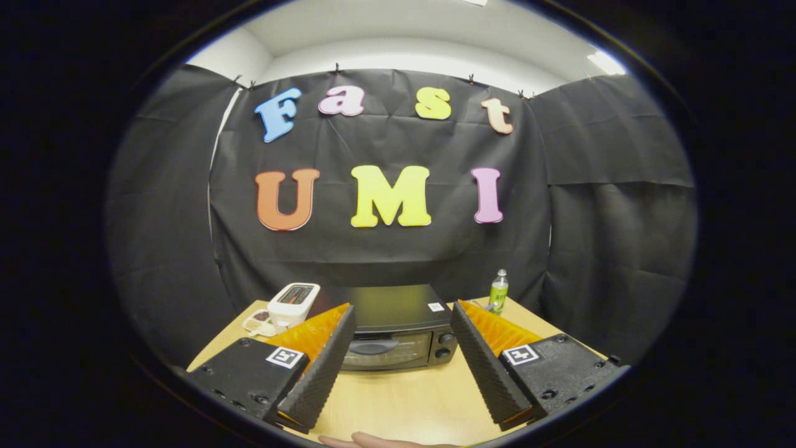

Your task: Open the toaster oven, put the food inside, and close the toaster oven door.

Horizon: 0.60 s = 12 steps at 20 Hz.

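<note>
While the toaster oven sits shut at lower centre, the tool gapes empty; opening comes first; next, reach its door handle.

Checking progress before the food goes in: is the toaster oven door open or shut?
Shut: the toaster oven door stands upright, flush with the front, beyond the open gripper.

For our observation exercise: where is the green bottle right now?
In the gripper view, the green bottle stands at the table's far right corner, right of the toaster oven, beyond the open gripper.
</note>
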Each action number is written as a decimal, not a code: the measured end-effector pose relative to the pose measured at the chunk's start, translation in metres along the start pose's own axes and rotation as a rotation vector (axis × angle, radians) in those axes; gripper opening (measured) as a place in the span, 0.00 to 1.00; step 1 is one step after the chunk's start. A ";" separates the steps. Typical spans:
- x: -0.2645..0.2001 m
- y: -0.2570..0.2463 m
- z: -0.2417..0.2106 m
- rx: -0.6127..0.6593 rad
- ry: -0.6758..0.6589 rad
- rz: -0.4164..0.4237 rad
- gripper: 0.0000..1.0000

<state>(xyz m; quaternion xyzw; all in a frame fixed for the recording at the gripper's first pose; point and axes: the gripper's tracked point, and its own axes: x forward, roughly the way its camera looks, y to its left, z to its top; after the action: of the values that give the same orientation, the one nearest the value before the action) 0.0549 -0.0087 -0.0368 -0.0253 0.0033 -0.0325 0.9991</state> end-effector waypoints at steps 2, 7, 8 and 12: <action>0.017 0.002 -0.008 0.011 0.006 0.007 1.00; 0.066 0.002 -0.041 0.009 0.055 0.016 1.00; 0.077 0.003 -0.051 -0.001 0.073 0.017 1.00; 0.117 0.005 -0.087 -0.050 0.137 0.009 1.00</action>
<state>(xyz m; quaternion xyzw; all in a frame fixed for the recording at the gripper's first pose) 0.1716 -0.0155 -0.1248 -0.0481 0.0729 -0.0294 0.9957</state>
